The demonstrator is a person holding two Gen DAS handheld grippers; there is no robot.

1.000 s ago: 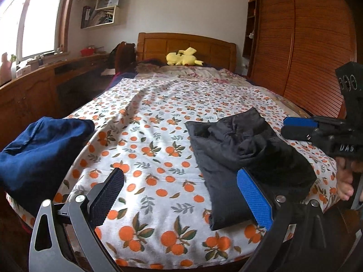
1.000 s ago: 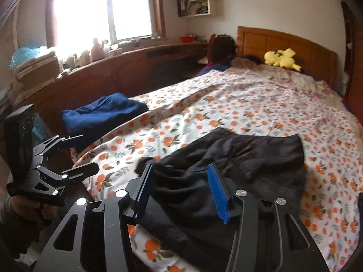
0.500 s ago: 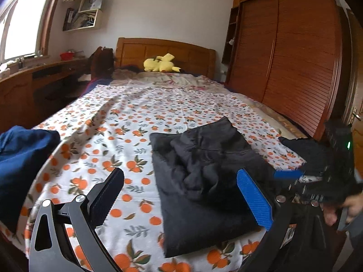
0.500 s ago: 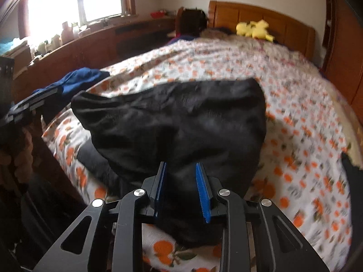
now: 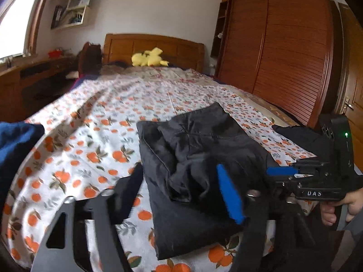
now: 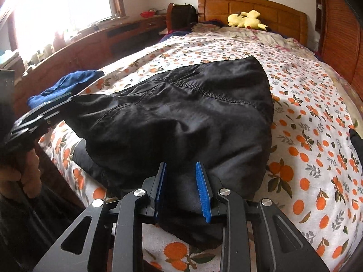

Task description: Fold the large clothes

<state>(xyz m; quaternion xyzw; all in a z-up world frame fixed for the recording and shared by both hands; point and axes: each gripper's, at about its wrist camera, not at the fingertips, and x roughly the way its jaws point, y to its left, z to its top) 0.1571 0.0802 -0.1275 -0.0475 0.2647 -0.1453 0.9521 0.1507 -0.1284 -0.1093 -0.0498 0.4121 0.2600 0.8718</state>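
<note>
A black garment (image 5: 195, 158) lies bunched on the near end of the bed; it also shows in the right wrist view (image 6: 181, 117). My right gripper (image 6: 182, 188) is shut on the garment's near edge, with cloth between its blue pads, and it shows at the right of the left wrist view (image 5: 281, 171). My left gripper (image 5: 179, 195) is open at the garment's near left edge, its jaws on either side of the cloth. In the right wrist view the left gripper (image 6: 45, 111) touches the garment's left corner.
The bed has an orange-print sheet (image 5: 90, 136). A blue garment (image 5: 15, 149) lies at the bed's left edge, also in the right wrist view (image 6: 68, 86). A yellow plush toy (image 5: 148, 60) sits by the headboard. A wooden wardrobe (image 5: 283, 45) stands to the right, a long desk (image 6: 90, 45) to the left.
My right gripper closed on the black garment's near edge and lifted it. My left gripper swung right toward the garment and its jaws narrowed around the left edge.
</note>
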